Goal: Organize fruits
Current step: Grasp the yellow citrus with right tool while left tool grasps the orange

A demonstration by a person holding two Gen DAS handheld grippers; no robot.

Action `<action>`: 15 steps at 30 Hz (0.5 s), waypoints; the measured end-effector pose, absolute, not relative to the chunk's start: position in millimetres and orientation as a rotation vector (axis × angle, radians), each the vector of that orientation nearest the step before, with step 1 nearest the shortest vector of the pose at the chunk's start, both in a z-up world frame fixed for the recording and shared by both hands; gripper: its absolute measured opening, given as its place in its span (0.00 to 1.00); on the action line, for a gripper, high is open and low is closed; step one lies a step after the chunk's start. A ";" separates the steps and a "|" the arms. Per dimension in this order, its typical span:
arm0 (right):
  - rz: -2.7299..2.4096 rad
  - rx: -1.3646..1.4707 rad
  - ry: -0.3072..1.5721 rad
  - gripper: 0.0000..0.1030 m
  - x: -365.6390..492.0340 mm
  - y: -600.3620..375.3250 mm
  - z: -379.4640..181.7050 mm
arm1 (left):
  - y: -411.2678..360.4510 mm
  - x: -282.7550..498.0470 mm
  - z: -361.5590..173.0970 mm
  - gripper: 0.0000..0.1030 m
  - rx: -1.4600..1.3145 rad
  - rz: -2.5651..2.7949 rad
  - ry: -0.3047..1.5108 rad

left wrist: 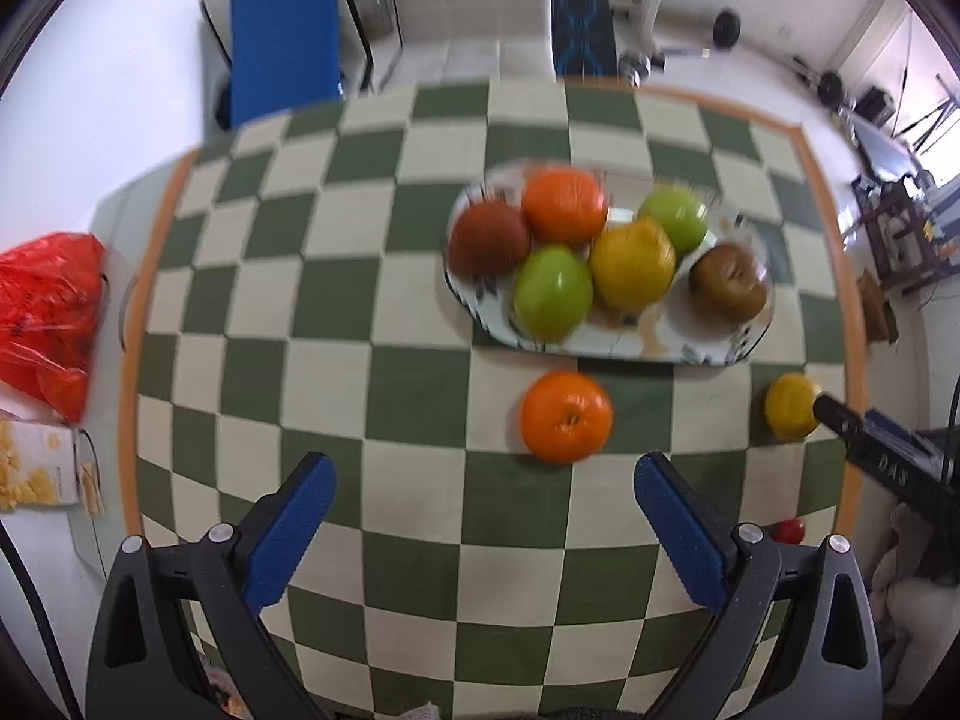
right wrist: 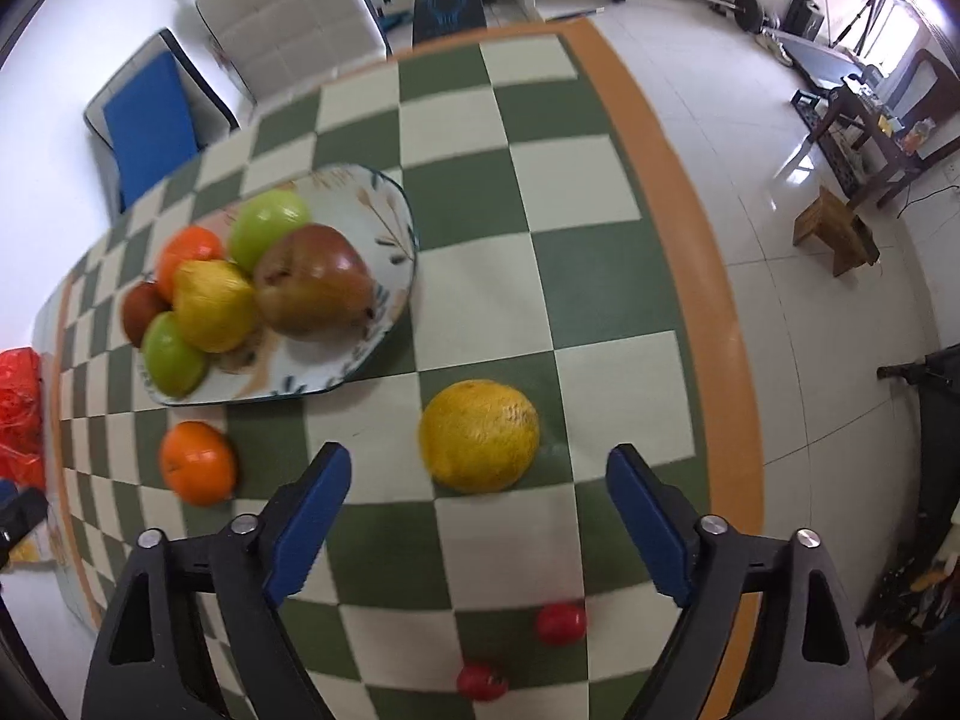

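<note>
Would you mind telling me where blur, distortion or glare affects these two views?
Left wrist view: fruit on the plate is motion-smeared; the checkered cloth bulges from fisheye distortion. Right wrist view: the yellow fruit is slightly soft, and the floor shows bright window glare.

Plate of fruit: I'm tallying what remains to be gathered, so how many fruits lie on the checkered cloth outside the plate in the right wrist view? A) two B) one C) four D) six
C: outside the plate lie an orange, a yellow citrus and two small red fruits on the checkered cloth.
</note>
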State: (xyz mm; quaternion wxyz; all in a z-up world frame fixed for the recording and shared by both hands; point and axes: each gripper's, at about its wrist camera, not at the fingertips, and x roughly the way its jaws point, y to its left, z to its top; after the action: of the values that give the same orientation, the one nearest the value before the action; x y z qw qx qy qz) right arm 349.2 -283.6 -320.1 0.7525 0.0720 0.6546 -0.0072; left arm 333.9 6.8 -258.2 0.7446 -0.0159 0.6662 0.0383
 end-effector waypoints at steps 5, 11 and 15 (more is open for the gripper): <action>-0.004 0.153 1.559 0.66 371.1 -280.5 -377.5 | -6.0 349.8 -307.5 0.99 -0.046 0.072 1.583; 0.051 0.111 1.579 0.60 368.3 -270.0 -390.3 | -19.0 368.1 -347.1 0.99 -0.066 0.056 1.656; 0.130 0.116 1.609 0.60 351.6 -259.8 -388.3 | -30.0 375.5 -368.9 0.98 -0.049 0.025 1.697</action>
State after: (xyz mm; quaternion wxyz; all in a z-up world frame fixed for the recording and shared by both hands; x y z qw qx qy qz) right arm 351.6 -259.8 -388.3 0.6901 0.0517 0.7195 0.0582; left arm 375.5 -30.0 -368.9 0.6607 -0.0217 0.7502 0.0108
